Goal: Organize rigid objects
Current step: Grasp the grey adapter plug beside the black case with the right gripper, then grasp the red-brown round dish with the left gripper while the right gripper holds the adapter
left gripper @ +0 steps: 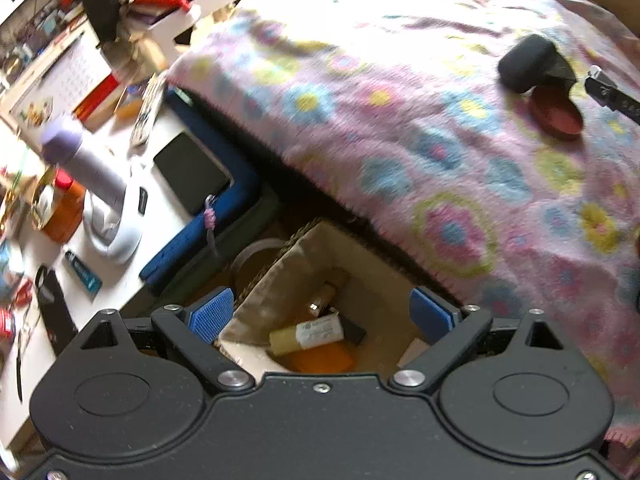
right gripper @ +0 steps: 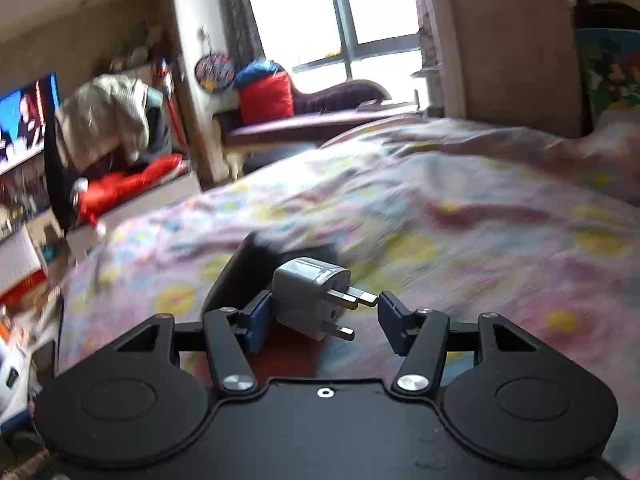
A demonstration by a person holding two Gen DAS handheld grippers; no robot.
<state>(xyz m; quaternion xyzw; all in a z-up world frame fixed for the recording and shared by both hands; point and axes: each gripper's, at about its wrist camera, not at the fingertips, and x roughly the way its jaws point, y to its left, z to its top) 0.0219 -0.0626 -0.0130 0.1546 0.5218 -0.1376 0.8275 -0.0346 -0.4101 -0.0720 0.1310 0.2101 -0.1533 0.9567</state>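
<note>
My left claw [left gripper: 322, 314] hangs spread wide and empty over an open cardboard box [left gripper: 360, 276] holding a pale tube [left gripper: 306, 336] and an orange item [left gripper: 324, 358]. My right claw [right gripper: 320, 314] clamps a grey plug adapter [right gripper: 314, 298] above the flowered blanket [right gripper: 460, 220].

Grey plug adapter [right gripper: 310, 300] between the jaws above floral bedspread [right gripper: 460, 220].

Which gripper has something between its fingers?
The right gripper: a grey plug adapter sits between its fingers. The left gripper hangs empty over the box.
</note>
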